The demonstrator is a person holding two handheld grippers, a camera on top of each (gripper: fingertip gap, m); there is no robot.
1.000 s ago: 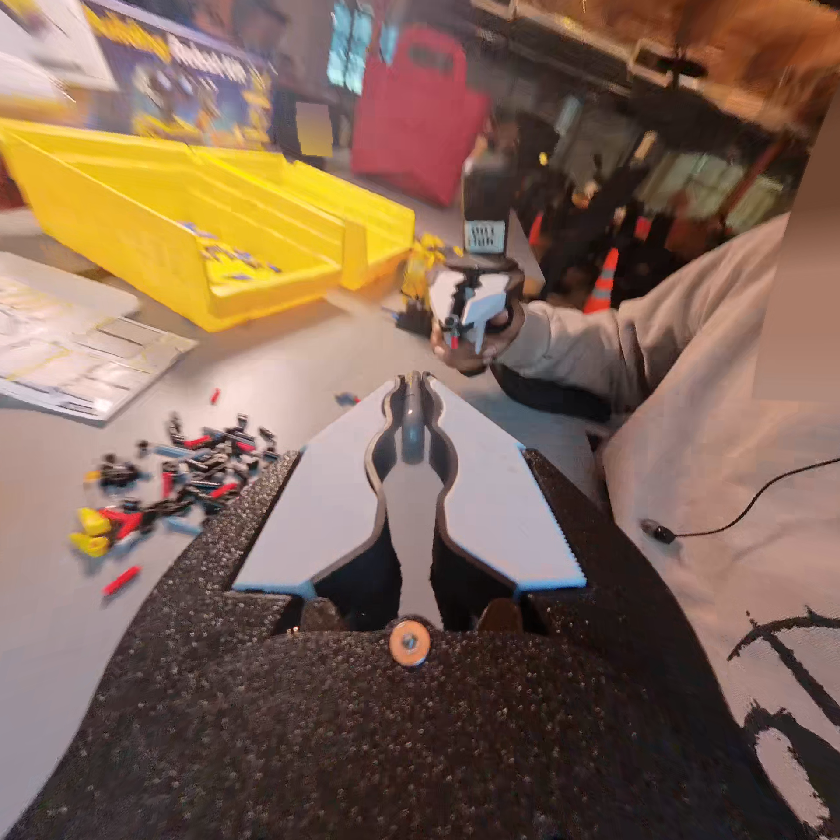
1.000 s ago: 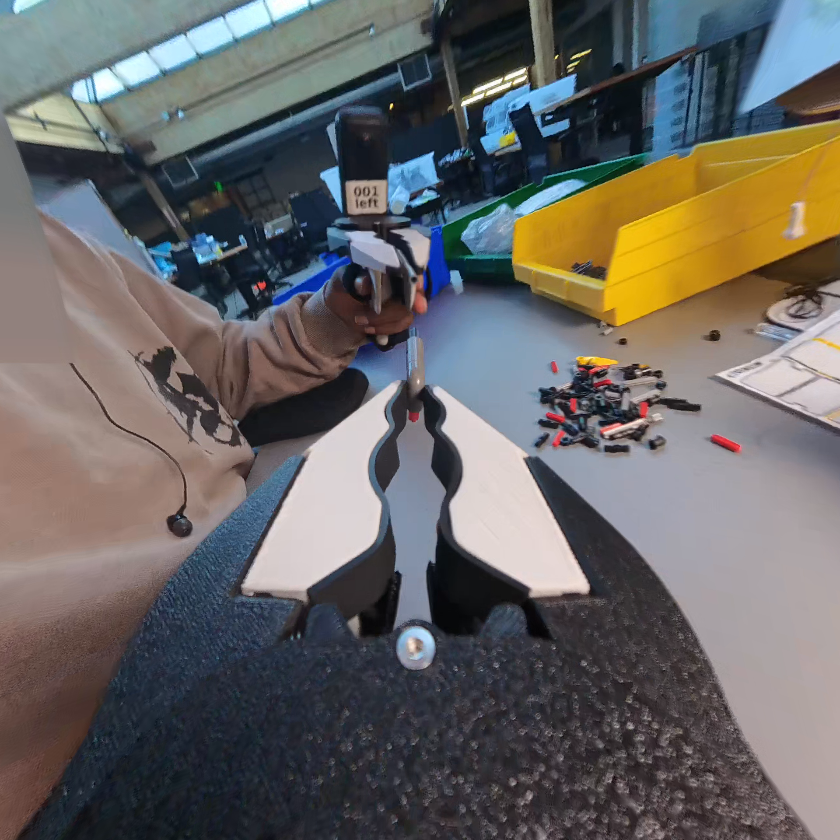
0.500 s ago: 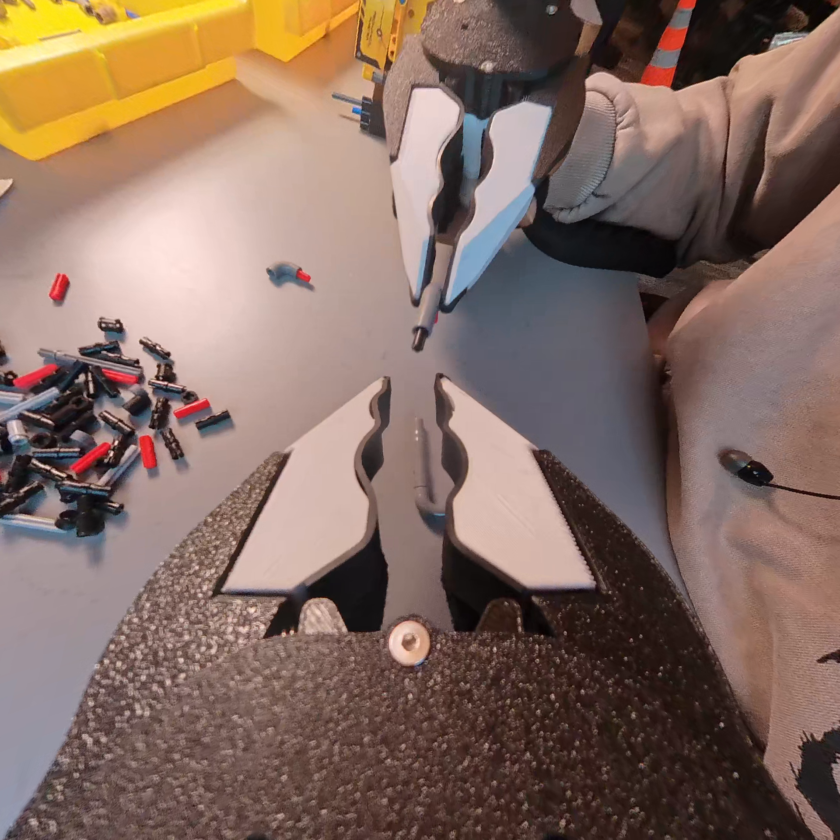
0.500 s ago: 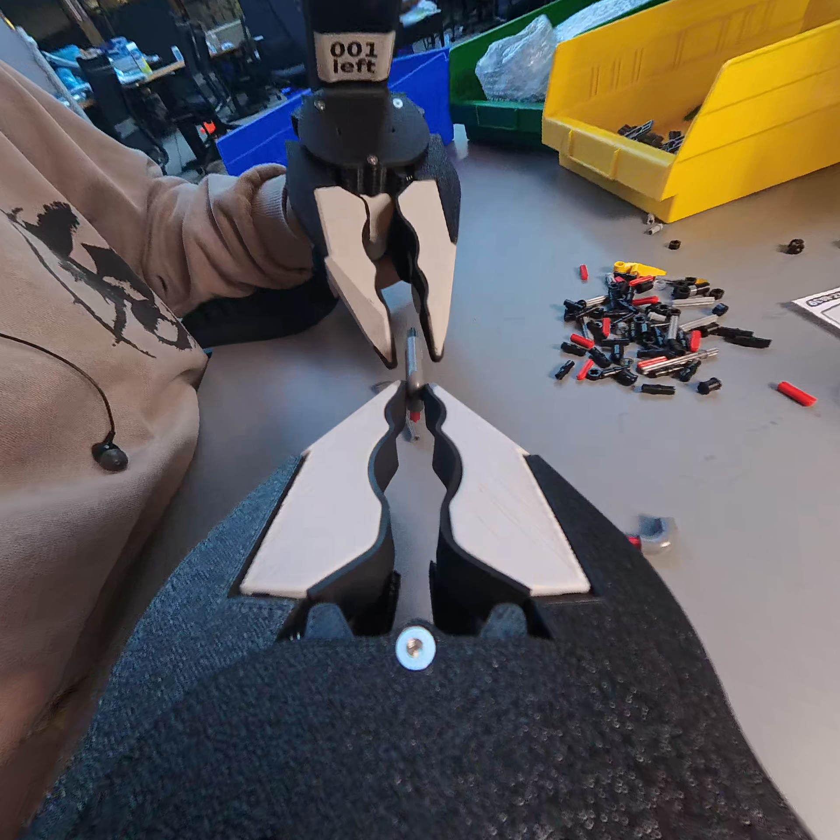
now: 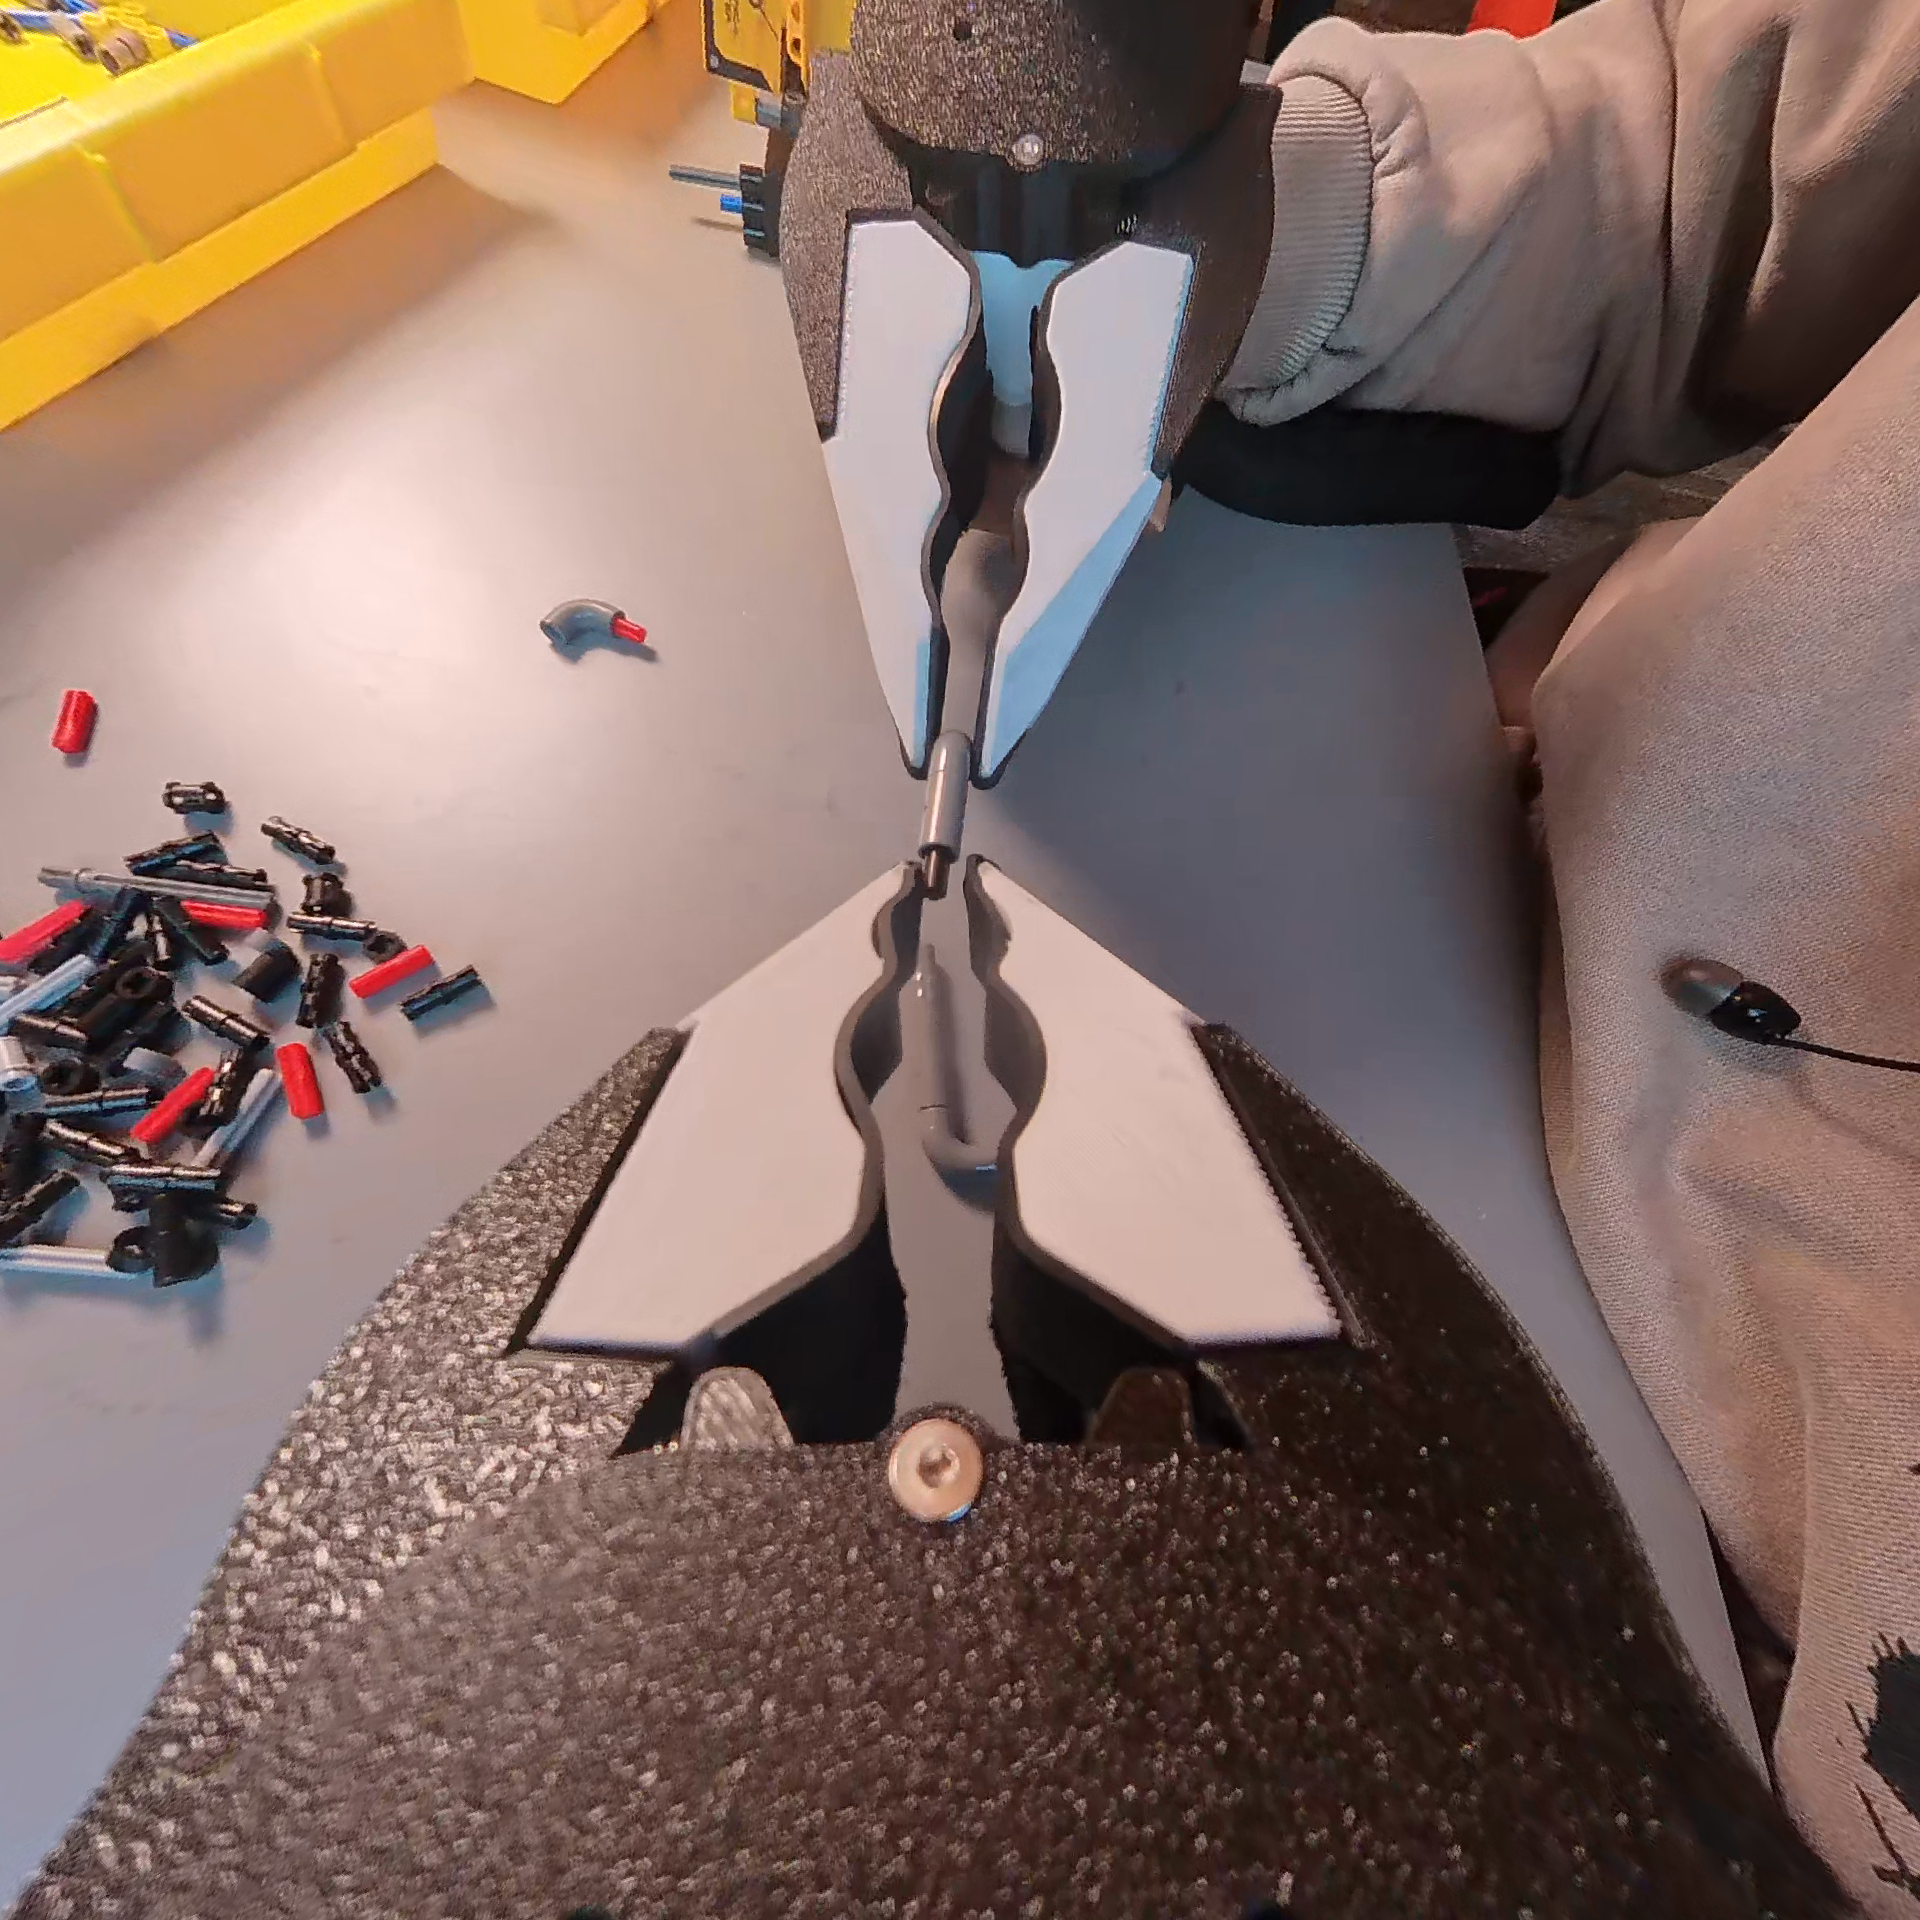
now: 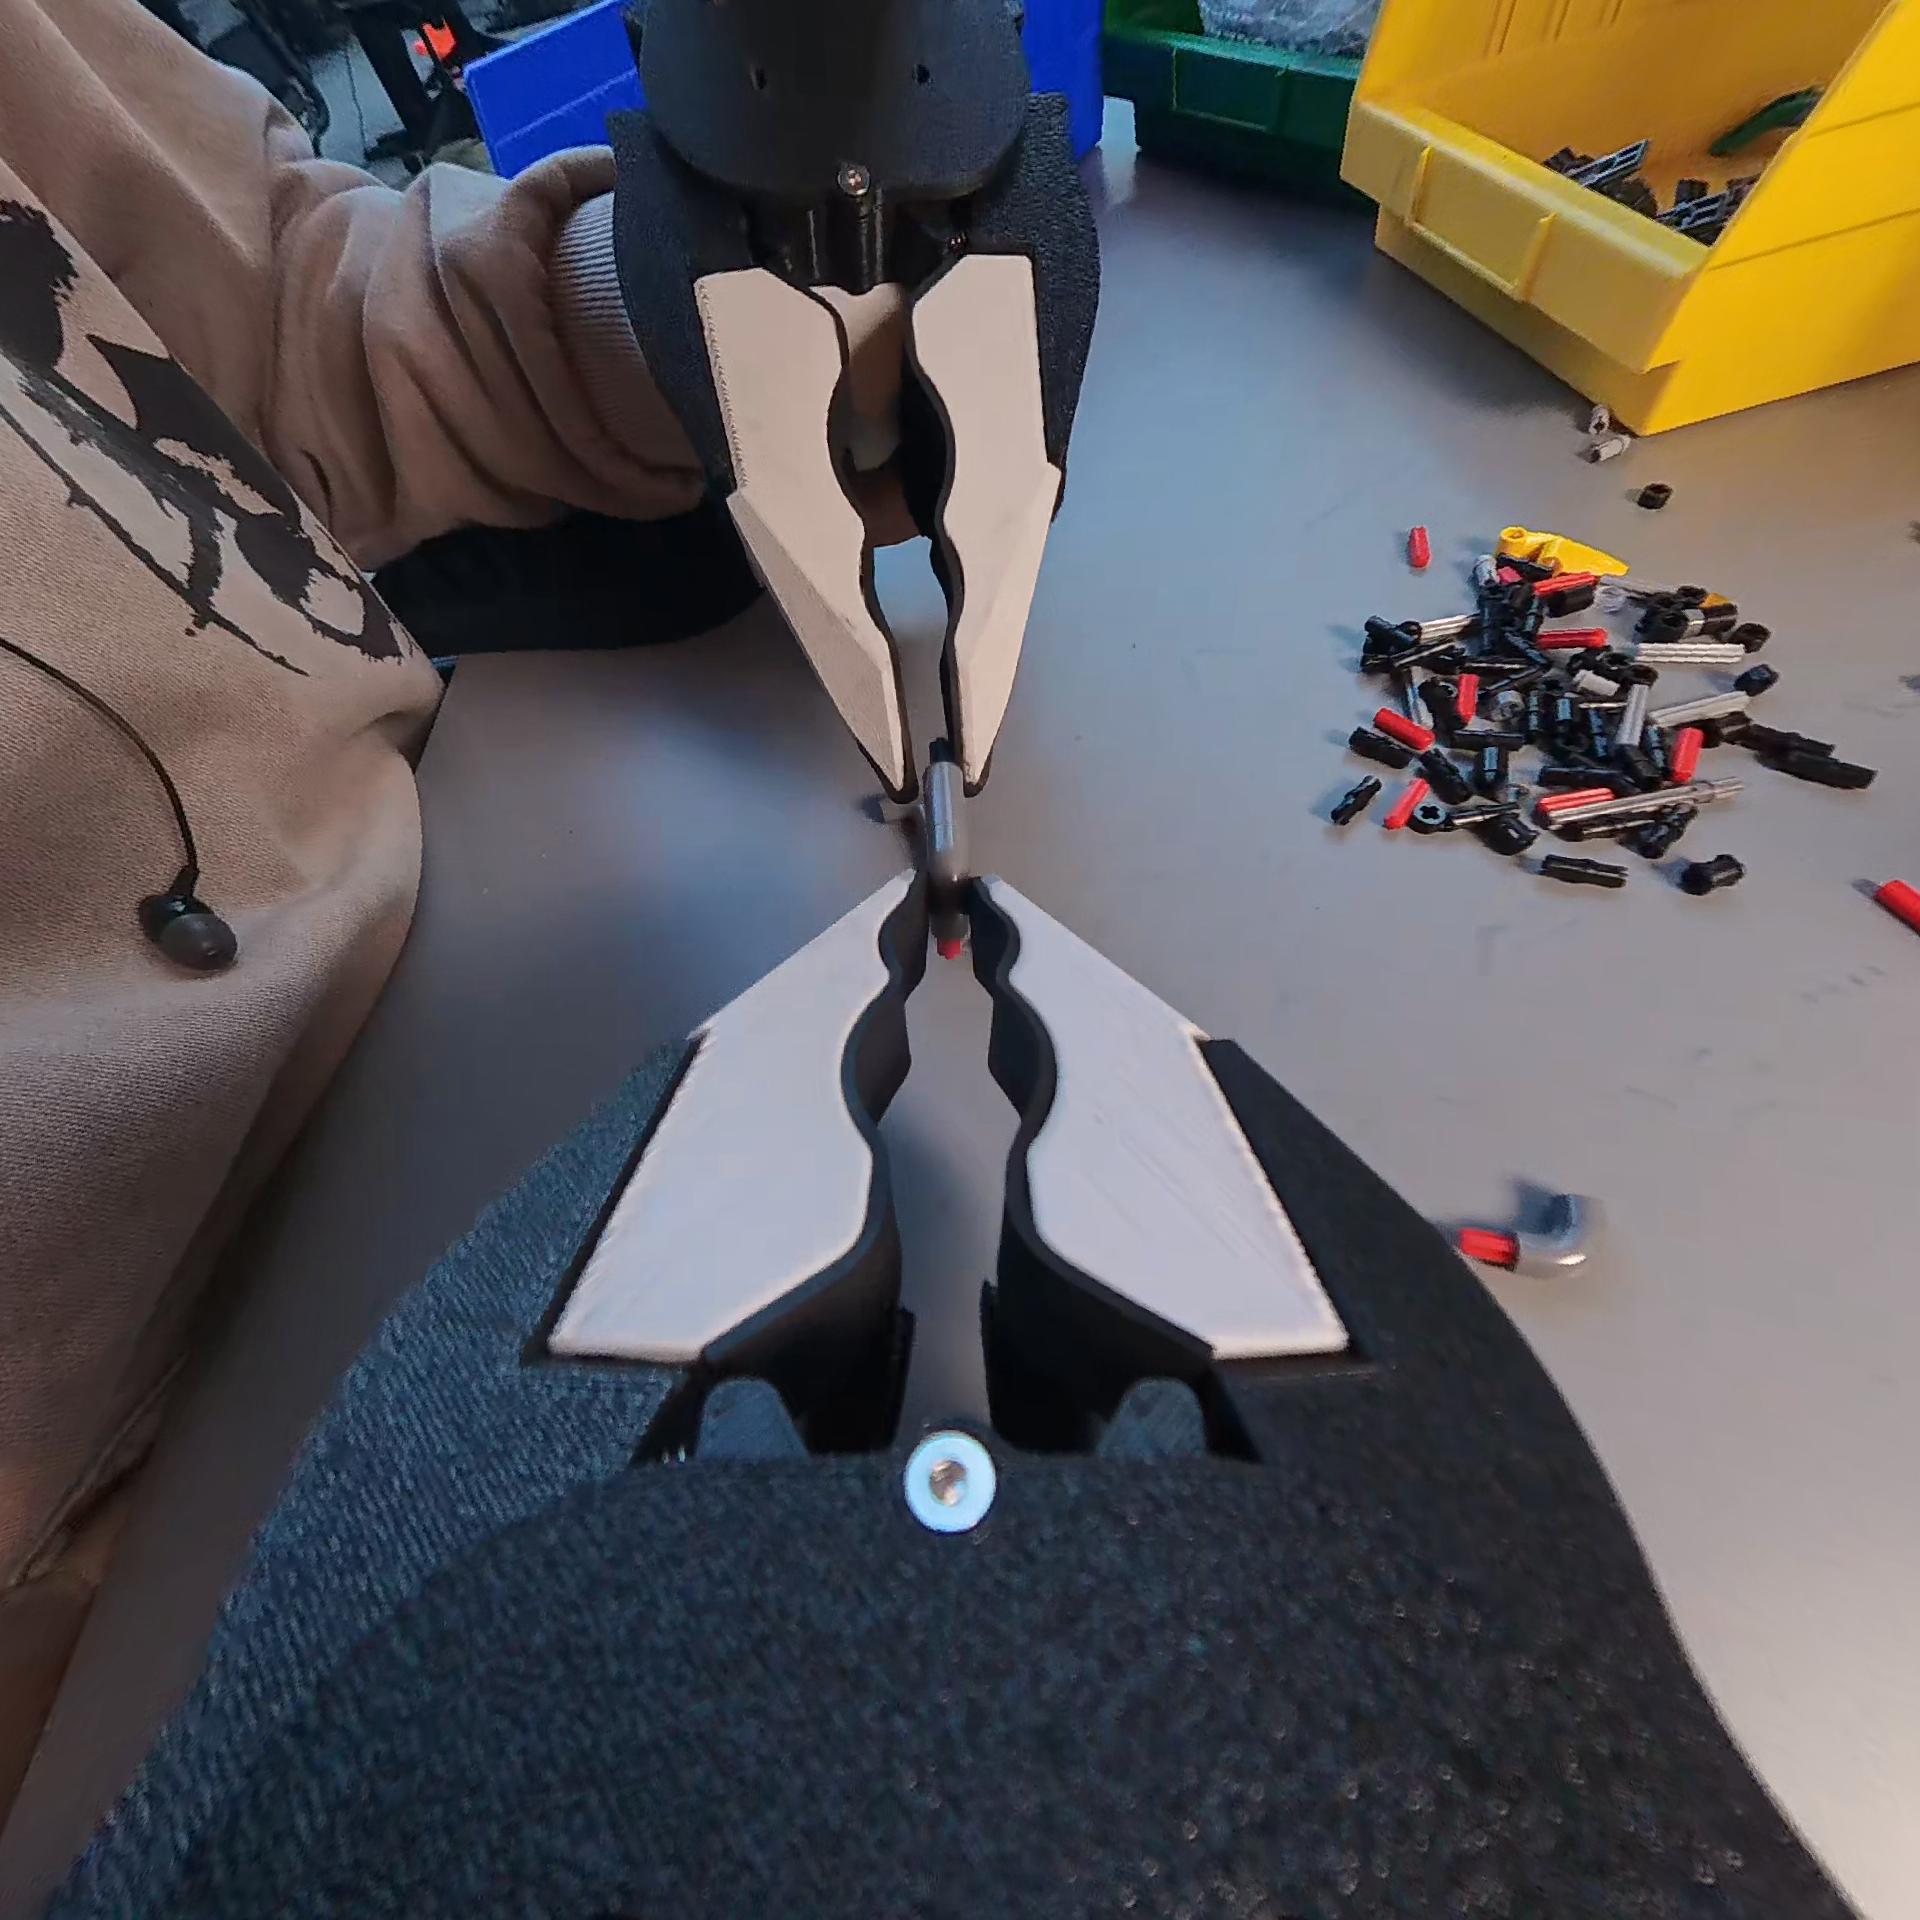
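Observation:
My right gripper point(image 6: 943, 883) is shut on a short grey sleeve piece point(image 6: 943, 821) with a red pin at its near end and a black pin at its far end. In the left wrist view the right gripper point(image 5: 948, 769) comes in from the top and holds that piece point(image 5: 948, 800) above the grey table. My left gripper point(image 5: 935, 871) faces it tip to tip, with its fingertips a narrow gap apart on either side of the black pin end; it shows in the right wrist view too point(image 6: 935, 774). A grey hooked axle point(image 5: 940, 1081) lies on the table under the left gripper's fingers.
A pile of small black, red and grey pins point(image 5: 156, 1039) point(image 6: 1579, 717) lies to one side. A loose grey elbow with a red pin point(image 5: 587, 623) point(image 6: 1538, 1242) lies nearby. Yellow bins point(image 5: 208, 177) point(image 6: 1621, 239) stand at the back. A person's beige sleeve point(image 5: 1558, 208) and torso point(image 6: 156, 727) border the table. Only a small space, under 4 cm, lies between the two pairs of fingers. My left tips are roughly 6 cm from the grey hooked axle point(image 5: 940, 1081).
The left gripper let go of the grey hooked axle onto the table, then narrowed its jaws. Both grippers tilted down and moved together until tip to tip.

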